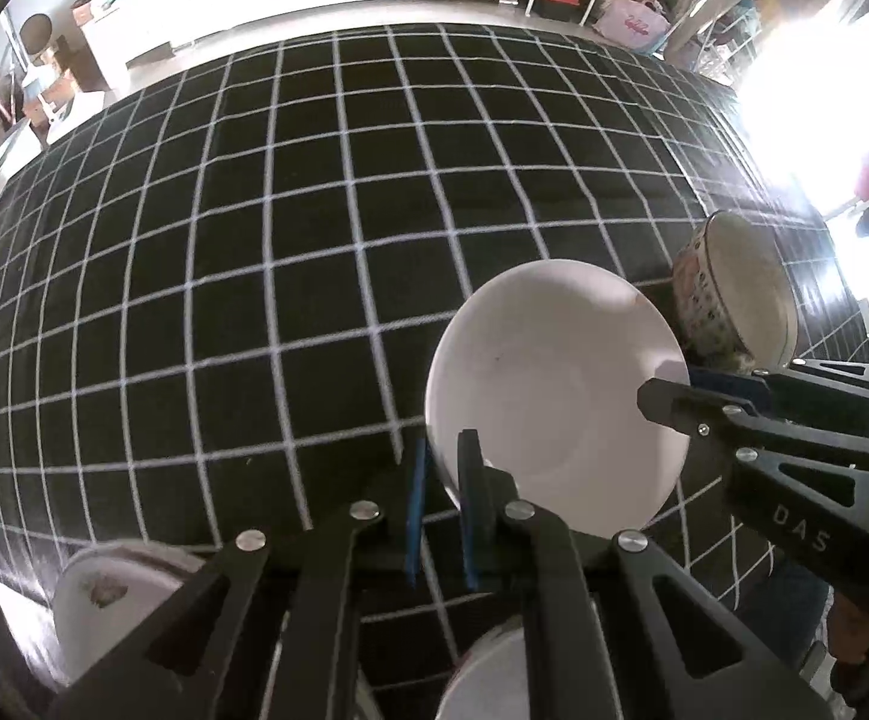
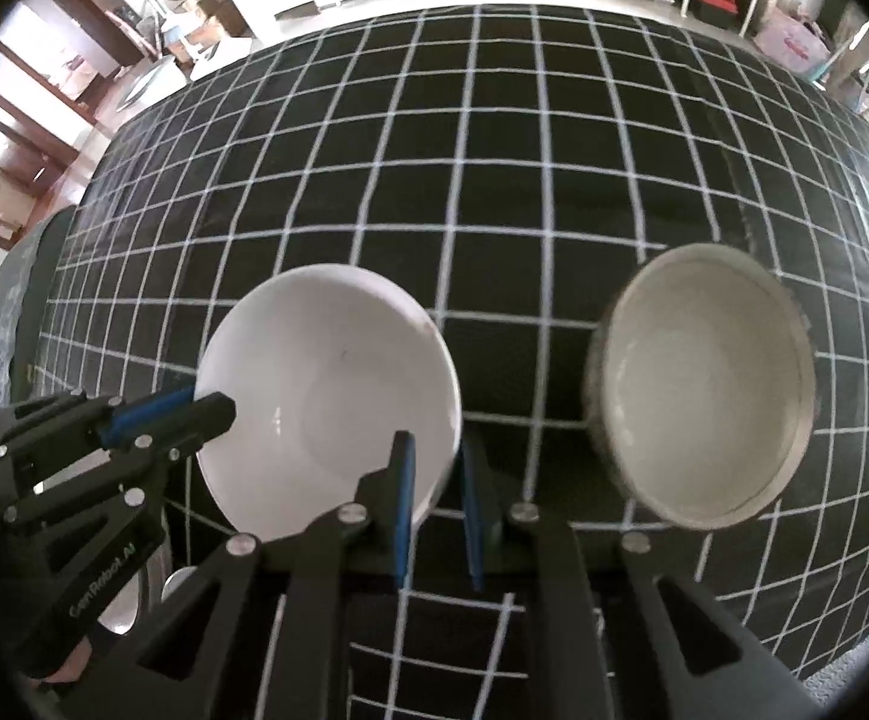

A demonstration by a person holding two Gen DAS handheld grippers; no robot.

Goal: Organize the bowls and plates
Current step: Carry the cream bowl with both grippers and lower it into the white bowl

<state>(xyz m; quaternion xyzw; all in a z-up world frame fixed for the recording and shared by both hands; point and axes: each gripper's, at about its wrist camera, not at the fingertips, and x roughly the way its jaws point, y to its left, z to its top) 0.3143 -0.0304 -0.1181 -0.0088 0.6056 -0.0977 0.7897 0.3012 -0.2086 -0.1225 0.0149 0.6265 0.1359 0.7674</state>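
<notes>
White bowl is gripped on opposite rims by both steeply downward-pointed grippers: left gripper closed on its left rim, right gripper on its right. It is empty, as is the patterned bowl just right, on the checked surface.

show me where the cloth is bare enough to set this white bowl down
Bare: the checked tablecloth beyond the white bowl up to the far edge, plus its left stretch. Crowded: the grey bowl to its right, and the near edge, where a flowered dish and more crockery sit.
</notes>
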